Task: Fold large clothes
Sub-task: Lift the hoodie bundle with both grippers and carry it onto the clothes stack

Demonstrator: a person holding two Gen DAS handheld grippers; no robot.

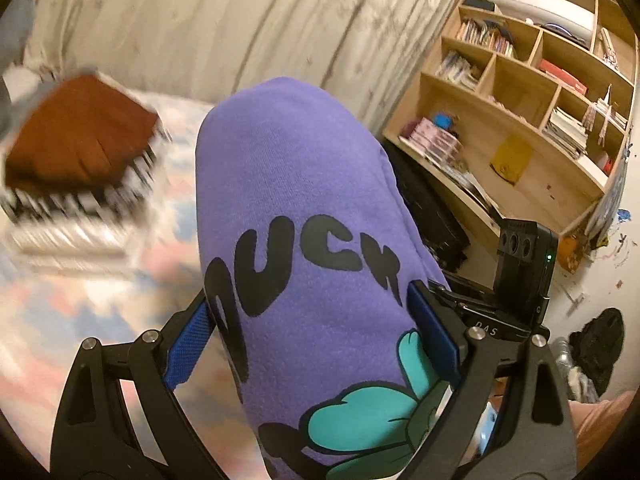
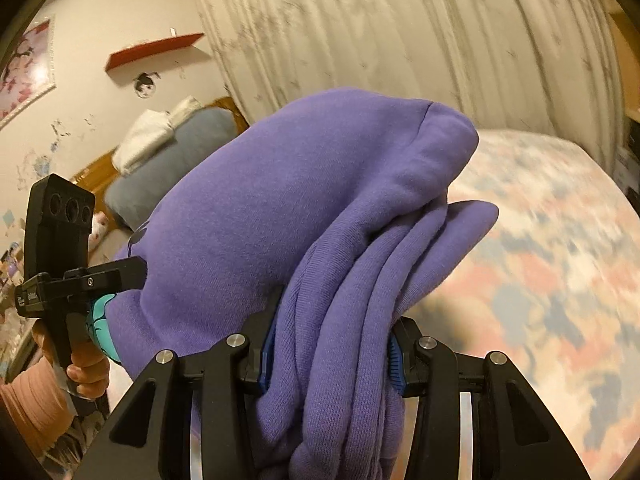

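Curtain (image 1: 168, 12): pale, pleated, with grey markings; it fills the back of both views, behind the bed.
Bed (image 2: 540, 248): covered in a pink, blue and white patterned sheet, blurred in both views; it lies below the lifted garment.
Bookshelf (image 1: 520, 92): light wood cubbies with books and boxes, to the right in the left wrist view; a white air conditioner (image 1: 540, 4) sits at its top.
Purple sweatshirt (image 1: 296, 216): folded into a thick bundle, held up off the bed between the two tools; black lettering and a teal cartoon print face the left wrist camera, while plain purple and stacked ribbed edges (image 2: 360, 300) face the right one.
Folded pile (image 1: 80, 152): a brown garment on top of black-and-white striped ones, resting on the bed at left, blurred.
Left hand-held gripper (image 1: 312, 332): blue pads pressed to either side of the printed end of the sweatshirt, clamped on it.
Right hand-held gripper (image 2: 328, 356): fingers closed on the layered, ribbed end of the sweatshirt, fabric bunched between the pads.
Hand (image 2: 86, 364): wrapped around the left tool's handle, seen from the right wrist.
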